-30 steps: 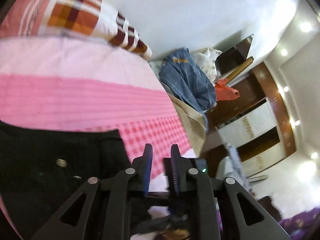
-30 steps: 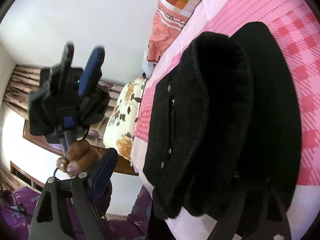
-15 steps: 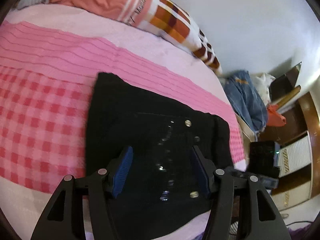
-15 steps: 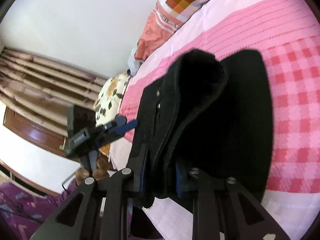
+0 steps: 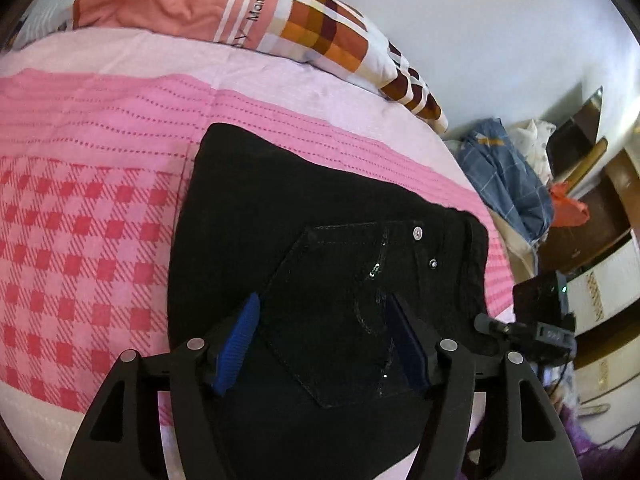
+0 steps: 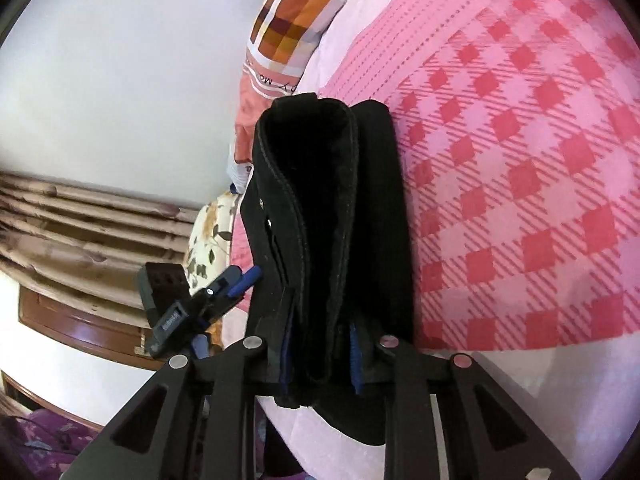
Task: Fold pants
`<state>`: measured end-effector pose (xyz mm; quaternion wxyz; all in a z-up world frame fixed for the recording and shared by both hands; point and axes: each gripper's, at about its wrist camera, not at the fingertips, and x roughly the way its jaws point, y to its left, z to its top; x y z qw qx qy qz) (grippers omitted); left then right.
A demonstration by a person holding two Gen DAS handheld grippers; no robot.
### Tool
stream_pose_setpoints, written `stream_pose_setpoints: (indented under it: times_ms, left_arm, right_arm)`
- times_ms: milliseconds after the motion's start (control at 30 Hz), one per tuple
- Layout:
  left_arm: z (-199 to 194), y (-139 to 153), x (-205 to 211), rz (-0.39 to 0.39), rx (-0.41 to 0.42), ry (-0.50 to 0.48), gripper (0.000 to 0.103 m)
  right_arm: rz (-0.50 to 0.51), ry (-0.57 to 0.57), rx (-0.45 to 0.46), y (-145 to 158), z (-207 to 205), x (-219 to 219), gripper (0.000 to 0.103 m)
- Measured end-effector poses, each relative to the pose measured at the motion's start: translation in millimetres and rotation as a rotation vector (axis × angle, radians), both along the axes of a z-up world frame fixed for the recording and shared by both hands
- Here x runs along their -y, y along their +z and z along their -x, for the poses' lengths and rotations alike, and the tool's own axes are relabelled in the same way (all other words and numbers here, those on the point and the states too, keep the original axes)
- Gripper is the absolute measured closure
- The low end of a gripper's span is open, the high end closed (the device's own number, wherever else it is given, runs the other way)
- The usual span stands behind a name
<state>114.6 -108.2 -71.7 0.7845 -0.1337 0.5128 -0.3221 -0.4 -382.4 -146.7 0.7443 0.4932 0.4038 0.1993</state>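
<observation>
Clamping the right gripper [image 6: 320,344] onto the black pants [image 6: 320,184] at their near end. Had just been closing, and now pinched a thick bundle of layers between the blue pads [image 6: 354,354], standing up as a ridge. Ran lengthwise straight away from that claw toward the checked pillow [image 6: 292,20], with the rest of the cloth flat on the pink bedspread [image 6: 520,200] just to the right of the ridge.

Hovered with the left gripper [image 5: 323,300] over the same garment from the side. Had just been opening there, and stood about half spread, with the back pocket [image 5: 332,320] beneath and between the jaws but nothing pinched. Could not tell whether the tips touched the cloth. Showed the black pants from this side as a dark slab ahead and below, on the pink bedspread and short of the checked pillow, with the waistband rivets [image 5: 417,233] to the right, nearest the right gripper at the bed's edge.

Judged the coming move to turn on that long axis: held end at the near edge, free end pointing at the pillow. Probably called for carrying the held end along the length, or tipping the ridge sideways onto the flat part. Judged the right hand nearer and already committed, the left free to pin the pocket side. Risked layers slipping out of so thick a pinch.
</observation>
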Motion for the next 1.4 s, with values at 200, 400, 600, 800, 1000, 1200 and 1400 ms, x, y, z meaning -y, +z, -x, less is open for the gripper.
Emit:
stream_pose_setpoints:
  times_ms: [200, 400, 600, 800, 1000, 1200, 1400]
  left_arm:
    - [-5, 10, -15, 0.027, -0.013, 0.05, 0.037]
    - [-8, 22, -24, -0.02, 0.055, 0.045, 0.037]
    - [-13, 3, -25, -0.06, 0.037, 0.043, 0.037]
    - [-15, 5, -34, -0.027, 0.026, 0.06, 0.037]
    - [-19, 13, -32, -0.061, 0.064, 0.03, 0.037]
    - [-22, 21, -26, -0.046, 0.092, 0.012, 0.037]
    - [-34, 31, -11, -0.087, 0.161, -0.059, 0.037]
  right_arm:
    - [-0.037, -0.015, -0.028, 9, 2, -5, 0.083]
    - [-0.07, -0.03, -0.077, 11, 12, -9, 0.084]
    - [-0.095, -0.041, -0.125, -15, 12, -1, 0.085]
    - [-0.119, -0.05, -0.134, -16, 14, 0, 0.084]
    - [-0.093, -0.043, -0.111, -14, 17, 0, 0.08]
    - [0.103, -0.067, -0.104, 17, 13, 8, 0.07]
    - [0.177, -0.115, 0.1, 75, 1, 12, 0.068]
